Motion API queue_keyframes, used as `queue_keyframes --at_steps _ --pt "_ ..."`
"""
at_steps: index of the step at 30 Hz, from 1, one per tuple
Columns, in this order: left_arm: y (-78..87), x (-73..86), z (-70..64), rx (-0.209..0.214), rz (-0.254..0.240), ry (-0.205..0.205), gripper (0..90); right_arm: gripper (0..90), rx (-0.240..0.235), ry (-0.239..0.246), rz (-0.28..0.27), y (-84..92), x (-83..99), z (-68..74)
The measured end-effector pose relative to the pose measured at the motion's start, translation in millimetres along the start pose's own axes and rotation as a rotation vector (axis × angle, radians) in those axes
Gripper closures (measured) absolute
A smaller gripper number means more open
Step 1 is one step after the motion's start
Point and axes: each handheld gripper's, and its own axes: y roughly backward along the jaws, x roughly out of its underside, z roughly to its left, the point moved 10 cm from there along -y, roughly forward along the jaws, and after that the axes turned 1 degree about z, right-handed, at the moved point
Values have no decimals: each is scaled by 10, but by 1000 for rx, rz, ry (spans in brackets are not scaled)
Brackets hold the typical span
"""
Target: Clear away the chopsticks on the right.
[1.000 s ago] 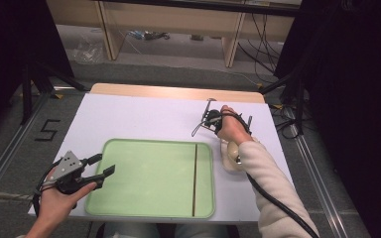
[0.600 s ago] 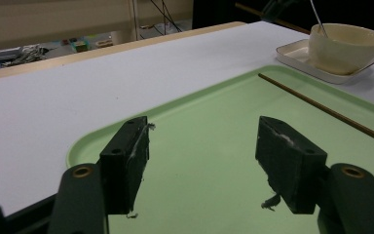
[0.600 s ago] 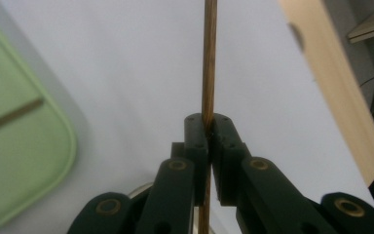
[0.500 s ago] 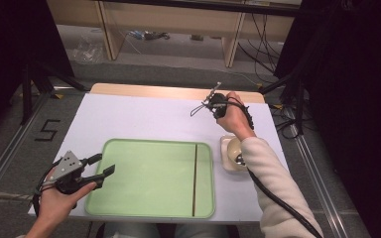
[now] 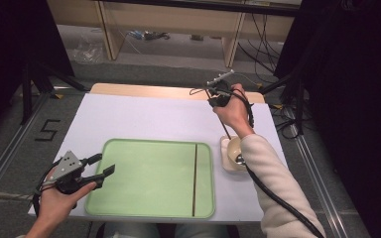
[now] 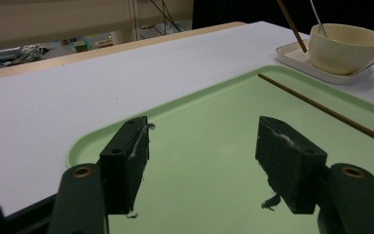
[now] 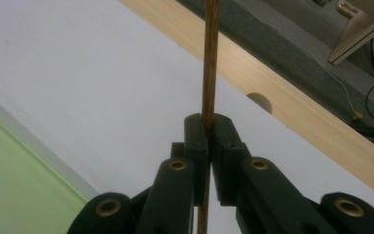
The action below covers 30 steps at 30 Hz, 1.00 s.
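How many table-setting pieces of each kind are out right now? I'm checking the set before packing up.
Thin brown wooden chopsticks: 2 (one lying on the tray, one gripped by the right gripper)
Pale green rectangular plastic tray: 1
Cream round ceramic bowl: 1
Small cream square dish under the bowl: 1
Metal utensil in the bowl: 1
Total: 6

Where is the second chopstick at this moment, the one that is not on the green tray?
The second chopstick is pinched in the right tongs, raised above the bowl at the table's right side, its lower end near the bowl.

Chopstick (image 7: 210,58) ends beyond frame edges
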Motion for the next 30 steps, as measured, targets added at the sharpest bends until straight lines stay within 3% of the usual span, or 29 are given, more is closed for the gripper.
queue_keyframes --at_steps 1,3,6,10,13,15,16,20,21,26,27,30 --pt "12 12 1 -9 12 7 368 873 -10 -10 -7 8 -16 4" --pt "1 -4 1 -2 -4 3 368 873 -15 -86 -25 40 -43 25" --pt "11 11 1 -7 11 7 368 873 -21 -138 -40 86 -70 42" --pt "0 -7 -2 -1 -5 4 368 873 -41 -193 -69 127 -107 60" --pt "10 7 -14 -10 7 30 368 873 -56 -255 -81 178 -116 91" --pt "8 3 -15 -8 4 28 368 873 -61 -272 -87 203 -116 95" --pt "16 21 -39 -10 15 63 368 873 -68 -284 -86 216 -113 112" --pt "22 18 -37 -11 16 60 368 873 -87 -316 -91 259 -108 181" --pt "23 19 -38 -11 17 61 368 873 -92 -298 -97 257 -102 183" --pt "25 19 -39 -12 18 63 368 873 -111 -321 -95 280 -72 257" --pt "25 18 -41 -11 18 65 368 873 -116 -344 -96 295 -68 284" --pt "29 17 -37 -13 18 59 368 873 -125 -341 -98 313 -49 320"
